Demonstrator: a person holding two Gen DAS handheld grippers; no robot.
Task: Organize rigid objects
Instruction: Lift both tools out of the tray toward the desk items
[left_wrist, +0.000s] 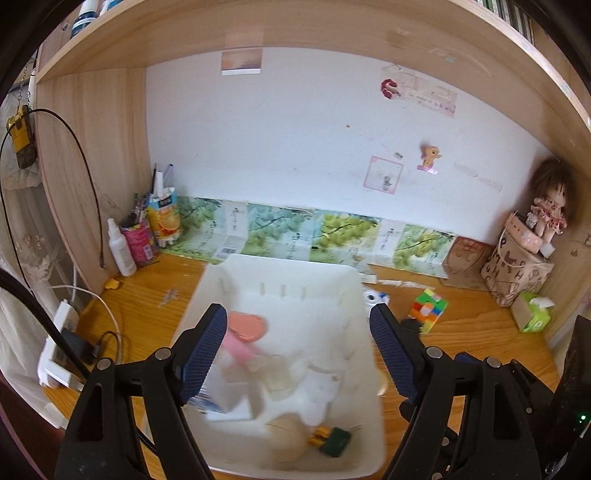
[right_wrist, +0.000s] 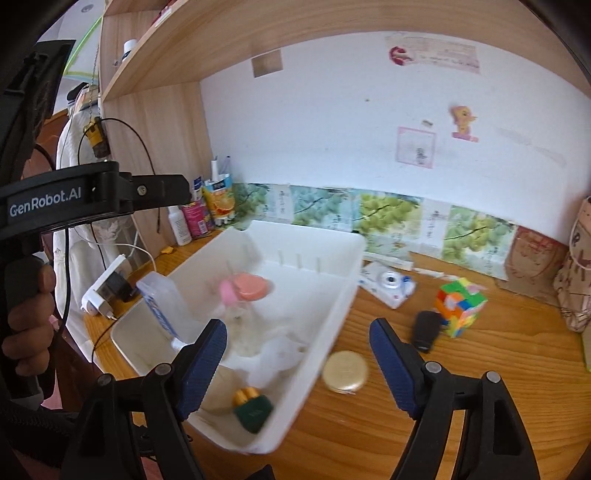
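A white plastic bin (left_wrist: 288, 273) (right_wrist: 332, 306) sits on the wooden desk. It holds a pink round case (left_wrist: 248, 325) (right_wrist: 251, 286), a green and gold item (left_wrist: 330, 441) (right_wrist: 253, 406), a clear tube (right_wrist: 162, 306) and pale blurred things. My left gripper (left_wrist: 295, 354) is open and empty above the bin. My right gripper (right_wrist: 297, 365) is open and empty over the bin's right rim. A gold round compact (right_wrist: 345, 371), a black item (right_wrist: 426, 330), a colourful cube (left_wrist: 428, 308) (right_wrist: 460, 306) and a small white camera (right_wrist: 388, 282) lie on the desk to the right.
Pen cups and a white bottle (left_wrist: 121, 247) stand at the back left. A power strip with cables (left_wrist: 59, 347) lies at the left edge. A doll on a patterned bag (left_wrist: 521, 269) and a green tissue pack (left_wrist: 533, 312) stand at the right. A shelf runs overhead.
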